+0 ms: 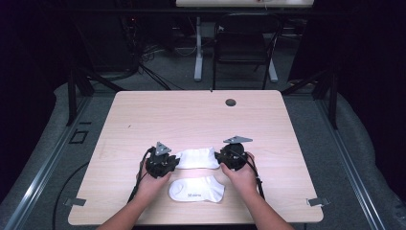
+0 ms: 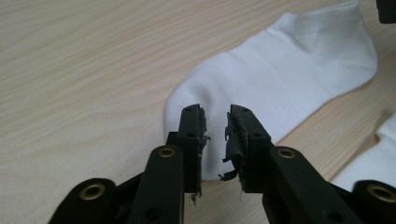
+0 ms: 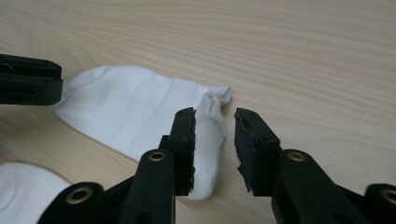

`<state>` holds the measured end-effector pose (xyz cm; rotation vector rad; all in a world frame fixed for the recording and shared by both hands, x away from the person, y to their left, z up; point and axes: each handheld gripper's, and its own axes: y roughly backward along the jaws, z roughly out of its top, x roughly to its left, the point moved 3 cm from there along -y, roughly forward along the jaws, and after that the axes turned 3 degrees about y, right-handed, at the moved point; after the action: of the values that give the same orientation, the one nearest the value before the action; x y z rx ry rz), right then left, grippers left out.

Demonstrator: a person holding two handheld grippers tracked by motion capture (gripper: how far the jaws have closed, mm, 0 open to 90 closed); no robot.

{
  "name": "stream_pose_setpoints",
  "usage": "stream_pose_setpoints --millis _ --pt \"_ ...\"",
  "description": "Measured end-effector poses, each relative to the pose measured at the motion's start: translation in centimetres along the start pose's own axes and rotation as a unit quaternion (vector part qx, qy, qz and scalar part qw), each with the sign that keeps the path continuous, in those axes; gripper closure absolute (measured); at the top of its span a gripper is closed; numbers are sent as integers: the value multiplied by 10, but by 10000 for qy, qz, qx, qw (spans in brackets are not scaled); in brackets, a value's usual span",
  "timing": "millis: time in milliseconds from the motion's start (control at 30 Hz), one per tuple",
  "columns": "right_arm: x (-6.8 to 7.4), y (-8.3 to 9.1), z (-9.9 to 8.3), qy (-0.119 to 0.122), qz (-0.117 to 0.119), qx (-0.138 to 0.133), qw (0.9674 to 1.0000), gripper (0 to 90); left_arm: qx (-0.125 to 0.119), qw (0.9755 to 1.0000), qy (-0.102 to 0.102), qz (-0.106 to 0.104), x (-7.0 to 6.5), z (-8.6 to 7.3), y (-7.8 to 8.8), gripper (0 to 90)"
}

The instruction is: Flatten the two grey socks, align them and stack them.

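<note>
At each end of the far sock point(image 1: 196, 158), the left claw point(image 2: 215, 140) and right claw point(image 3: 214, 140) are spread, so each should pinch only cloth, not bench point(image 1: 191, 115).

Table point(image 1: 191, 115): pale beige wood with fine straight grain and one small dark grey round cap point(image 1: 231, 102). Far sock point(image 1: 197, 157) and near sock point(image 1: 196, 189): plain white, the near one with a faint grey mark. Left gripper point(image 2: 215, 135) and right gripper point(image 3: 215, 140): black jaws with brass-coloured rivets, each topped by a grey plate. Floor point(image 1: 316, 124): grey.
</note>
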<state>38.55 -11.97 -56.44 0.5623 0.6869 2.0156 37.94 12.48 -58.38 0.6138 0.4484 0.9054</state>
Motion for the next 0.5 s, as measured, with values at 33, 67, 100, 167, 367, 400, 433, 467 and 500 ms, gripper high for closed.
stream_pose_setpoints --millis 33,67,100,167,367,400,433,467,500 --pt "0 0 0 0 0 0 10000 675 0 10000 0 0 0 0 0 713" --pt "0 -1 1 42 -35 -19 10000 665 -16 10000 37 -17 0 2 -1 713" --pt "1 -2 3 66 -65 -37 10000 650 -28 10000 17 -16 1 3 -2 695" --pt "1 -6 5 101 -97 -3 9999 647 -21 10000 33 -18 1 4 -6 688" --pt "4 -7 5 227 27 -170 9996 819 125 9999 -33 57 2 3 -17 684" --pt "4 -7 5 227 27 -170 9996 819 125 9999 -33 57 2 3 -17 684" --pt "7 -5 6 282 68 -208 9994 830 151 9999 -44 53 3 3 -18 684" --pt "11 -4 7 350 122 -329 9988 838 150 9999 -39 57 3 2 -18 684" --pt "15 -4 7 430 200 -311 9984 839 166 9998 -39 54 4 2 -19 685"
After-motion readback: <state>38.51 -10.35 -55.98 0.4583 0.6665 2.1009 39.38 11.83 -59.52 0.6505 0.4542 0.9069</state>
